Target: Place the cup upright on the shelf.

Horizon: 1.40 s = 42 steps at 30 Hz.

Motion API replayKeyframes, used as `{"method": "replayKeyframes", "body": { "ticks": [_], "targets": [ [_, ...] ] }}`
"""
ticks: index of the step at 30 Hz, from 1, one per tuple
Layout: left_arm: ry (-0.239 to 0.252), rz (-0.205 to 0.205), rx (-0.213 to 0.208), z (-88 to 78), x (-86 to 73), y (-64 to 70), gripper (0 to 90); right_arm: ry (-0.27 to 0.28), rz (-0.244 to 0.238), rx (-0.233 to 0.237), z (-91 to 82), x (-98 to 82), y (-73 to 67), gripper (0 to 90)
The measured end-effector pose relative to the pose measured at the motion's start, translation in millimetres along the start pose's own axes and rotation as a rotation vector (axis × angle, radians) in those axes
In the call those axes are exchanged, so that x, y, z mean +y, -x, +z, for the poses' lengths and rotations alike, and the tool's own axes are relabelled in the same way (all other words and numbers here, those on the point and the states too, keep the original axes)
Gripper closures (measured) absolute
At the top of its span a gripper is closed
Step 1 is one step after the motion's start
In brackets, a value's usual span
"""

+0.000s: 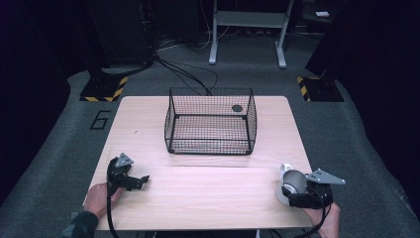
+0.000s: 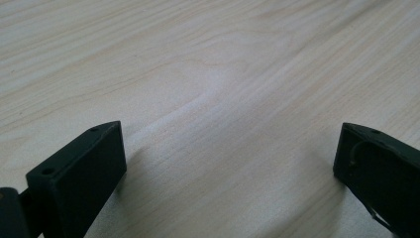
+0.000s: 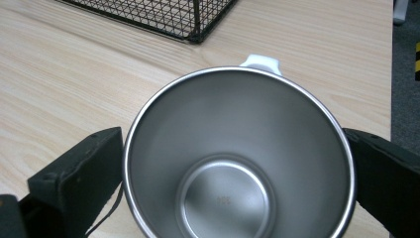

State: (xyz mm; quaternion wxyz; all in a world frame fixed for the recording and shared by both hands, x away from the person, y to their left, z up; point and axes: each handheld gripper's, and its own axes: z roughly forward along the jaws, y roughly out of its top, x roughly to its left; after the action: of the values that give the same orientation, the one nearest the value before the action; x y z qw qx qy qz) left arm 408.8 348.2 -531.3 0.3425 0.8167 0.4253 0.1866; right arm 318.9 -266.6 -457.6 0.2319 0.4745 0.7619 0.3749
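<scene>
Steel mug [image 3: 237,163], white handle [image 3: 261,63], empty

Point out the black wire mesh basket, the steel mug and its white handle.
Black wire mesh basket [image 1: 210,147]: high view, near wall.
Steel mug [image 3: 225,198]: right gripper view, inner base.
White handle [image 3: 261,62]: right gripper view, top edge.

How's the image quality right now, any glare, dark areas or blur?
High view: table evenly lit, surroundings nearly black, basket sharp. Left gripper view: soft sheen on the wood, jaws cast faint shadows. Right gripper view: cup shows mild reflections inside, no blown glare; basket corner stays crisp.
</scene>
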Motion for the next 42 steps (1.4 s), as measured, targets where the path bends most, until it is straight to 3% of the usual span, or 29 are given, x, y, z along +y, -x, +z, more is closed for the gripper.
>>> {"method": "replayKeyframes", "body": {
  "ticks": [10,34,42],
  "targets": [
    [0.000,0.001,0.000,0.0,0.0,0.0,0.0,-0.031,-0.006,-0.022,6.8,4.8,-2.0,1.6],
    [0.000,0.001,0.000,0.0,0.0,-0.1,0.0,-0.021,-0.001,-0.054,5.6,5.9,-4.1,5.5],
    [-0.001,0.001,0.000,0.0,0.0,-0.1,0.0,-0.020,-0.029,-0.053,4.1,11.7,-7.0,5.5]
  ]
}}
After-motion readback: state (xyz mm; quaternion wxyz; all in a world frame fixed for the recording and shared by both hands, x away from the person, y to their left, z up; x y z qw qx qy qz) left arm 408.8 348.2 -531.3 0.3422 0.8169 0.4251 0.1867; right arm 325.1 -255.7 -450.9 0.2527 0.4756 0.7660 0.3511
